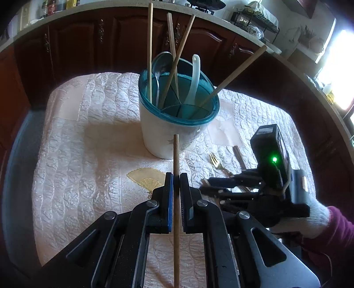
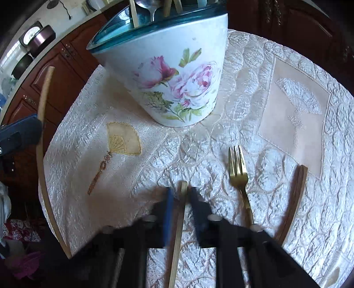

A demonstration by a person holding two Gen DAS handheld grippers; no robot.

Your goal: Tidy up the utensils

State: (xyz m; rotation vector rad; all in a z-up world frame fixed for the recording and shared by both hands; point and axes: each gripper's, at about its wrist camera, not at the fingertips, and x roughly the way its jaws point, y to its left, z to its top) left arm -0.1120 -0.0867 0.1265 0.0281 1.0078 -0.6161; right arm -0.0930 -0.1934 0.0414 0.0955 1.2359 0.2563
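My left gripper (image 1: 176, 176) is shut on a pale wooden chopstick (image 1: 176, 155), held above the cloth and pointing toward the utensil holder (image 1: 172, 135). The holder is white with pink flowers (image 2: 177, 84) and a teal rim. It holds several chopsticks, a metal spoon (image 1: 162, 64) and a white ceramic spoon (image 1: 194, 75). My right gripper (image 2: 181, 191), blurred, is shut on another chopstick (image 2: 178, 232) low over the cloth. To its right lie a gold fork (image 2: 237, 172) and a darker chopstick (image 2: 294, 203). At the right wrist view's left edge is the left gripper (image 2: 38, 127) with its chopstick (image 2: 44, 93).
A quilted cream tablecloth (image 1: 88, 144) with fan patches covers the small table. Dark wood cabinets (image 1: 77, 44) and a counter with jars and a dish rack (image 1: 254, 20) run behind. A white-gloved hand (image 1: 309, 217) with a maroon sleeve holds the right gripper (image 1: 204, 185).
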